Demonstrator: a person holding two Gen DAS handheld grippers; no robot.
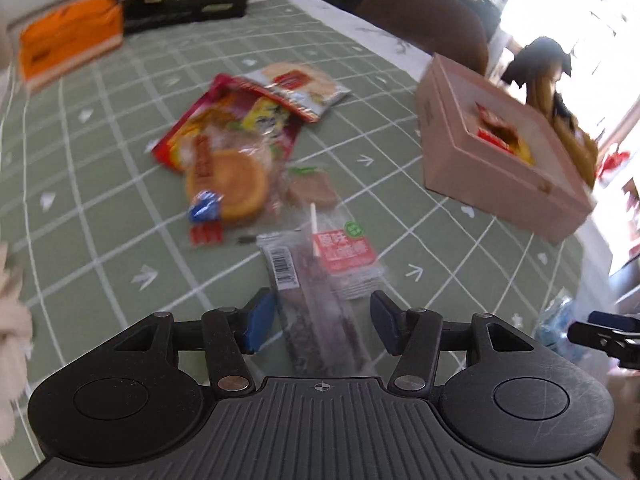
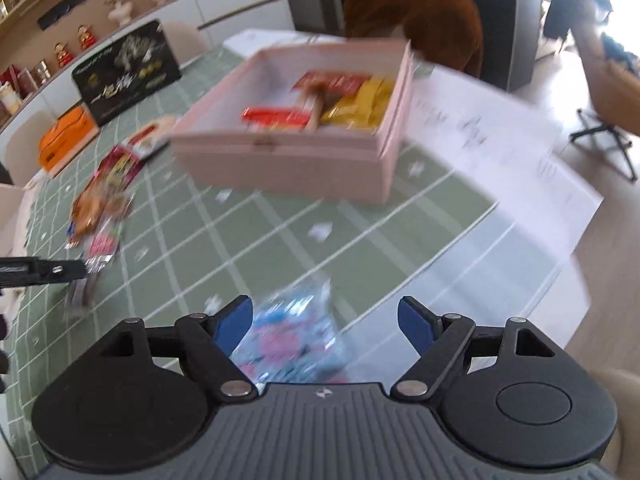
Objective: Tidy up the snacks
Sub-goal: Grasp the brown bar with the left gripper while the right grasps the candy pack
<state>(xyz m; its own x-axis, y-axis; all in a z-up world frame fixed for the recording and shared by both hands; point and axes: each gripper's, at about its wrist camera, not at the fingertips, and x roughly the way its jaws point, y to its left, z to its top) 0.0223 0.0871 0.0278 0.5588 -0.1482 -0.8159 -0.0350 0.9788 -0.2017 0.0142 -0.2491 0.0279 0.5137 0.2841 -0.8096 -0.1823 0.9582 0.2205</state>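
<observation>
Daylight is flooding in from a window [image 1: 560,12] at far right, blowing out to white there. Motion blur is smearing the pink box [image 2: 296,156], the snack packets [image 1: 228,152] and the green tablecloth [image 1: 100,184]. Fisheye distortion is bending grid lines near the edges.

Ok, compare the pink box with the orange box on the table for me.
The pink box is open, with red and yellow snack packs showing inside; the orange box is closed. The pink box looks larger and sits near the table's edge; the orange box sits at the far side beside a black package. Both rest on the green checked tablecloth.
</observation>
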